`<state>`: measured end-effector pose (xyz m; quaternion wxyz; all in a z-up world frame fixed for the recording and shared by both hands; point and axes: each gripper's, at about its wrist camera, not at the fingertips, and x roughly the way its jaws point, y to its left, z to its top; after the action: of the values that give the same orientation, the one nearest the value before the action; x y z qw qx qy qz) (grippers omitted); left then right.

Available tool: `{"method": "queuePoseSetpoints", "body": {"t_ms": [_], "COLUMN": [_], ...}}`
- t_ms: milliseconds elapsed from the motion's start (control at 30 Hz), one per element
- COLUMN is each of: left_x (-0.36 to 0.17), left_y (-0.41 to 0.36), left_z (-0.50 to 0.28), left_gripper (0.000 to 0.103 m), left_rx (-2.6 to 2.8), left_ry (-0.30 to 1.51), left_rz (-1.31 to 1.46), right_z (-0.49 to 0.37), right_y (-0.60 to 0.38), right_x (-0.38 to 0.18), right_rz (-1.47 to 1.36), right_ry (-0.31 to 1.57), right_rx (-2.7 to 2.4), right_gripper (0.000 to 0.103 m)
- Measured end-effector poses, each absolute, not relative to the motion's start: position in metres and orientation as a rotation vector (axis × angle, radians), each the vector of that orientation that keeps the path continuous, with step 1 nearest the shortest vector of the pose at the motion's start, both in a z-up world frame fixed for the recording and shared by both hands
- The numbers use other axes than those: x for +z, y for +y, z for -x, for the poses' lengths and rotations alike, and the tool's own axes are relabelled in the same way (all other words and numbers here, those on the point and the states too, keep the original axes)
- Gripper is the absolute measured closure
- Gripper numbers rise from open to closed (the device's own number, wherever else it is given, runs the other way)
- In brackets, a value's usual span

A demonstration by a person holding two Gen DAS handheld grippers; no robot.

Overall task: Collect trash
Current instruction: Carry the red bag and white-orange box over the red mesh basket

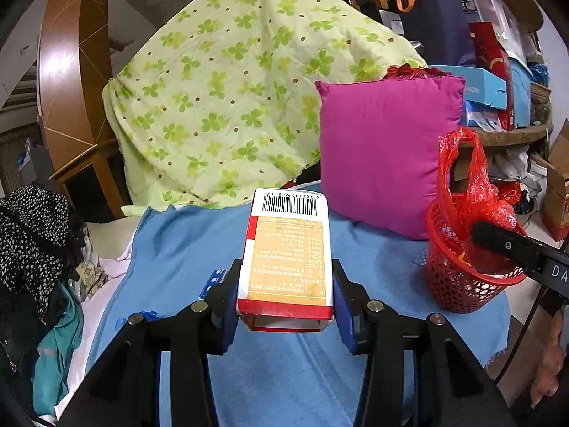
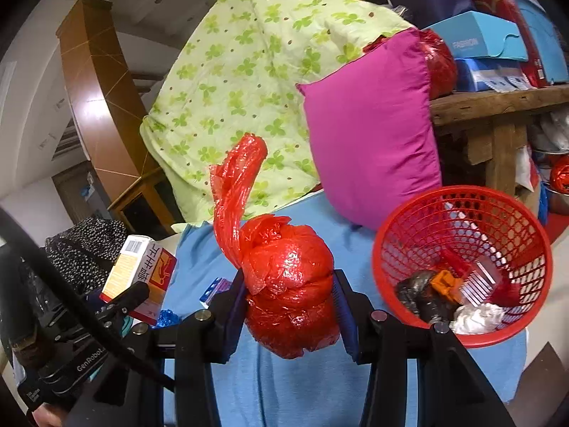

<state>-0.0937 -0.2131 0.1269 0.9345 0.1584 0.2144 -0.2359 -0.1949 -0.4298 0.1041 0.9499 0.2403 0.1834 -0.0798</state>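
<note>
My left gripper is shut on an empty carton, orange and white with a barcode, held above the blue sheet. The carton also shows in the right wrist view at the left. My right gripper is shut on a knotted red plastic bag with a long twisted tail, just left of the red mesh basket. The basket also shows in the left wrist view, with the bag and the right gripper's finger over it. The basket holds crumpled paper, dark wrappers and an orange scrap.
A magenta cushion and a green clover quilt lie behind. Small blue scraps sit on the sheet. A clothes pile is at the left. A wooden shelf with boxes stands at the right.
</note>
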Motion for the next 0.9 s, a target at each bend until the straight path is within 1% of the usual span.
{"method": "queuePoseSetpoints", "body": {"t_ms": [900], "left_x": [0.135], "left_y": [-0.258], "left_z": [0.102], "left_gripper": [0.055], "left_rx": [-0.558], "left_ry": [0.436], "left_rz": [-0.352], "right_z": [0.238], "right_y": [-0.463], "right_x": [0.118], "right_rz": [-0.514], "right_ry": [0.299], "right_rx": [-0.260], "right_gripper": [0.055]}}
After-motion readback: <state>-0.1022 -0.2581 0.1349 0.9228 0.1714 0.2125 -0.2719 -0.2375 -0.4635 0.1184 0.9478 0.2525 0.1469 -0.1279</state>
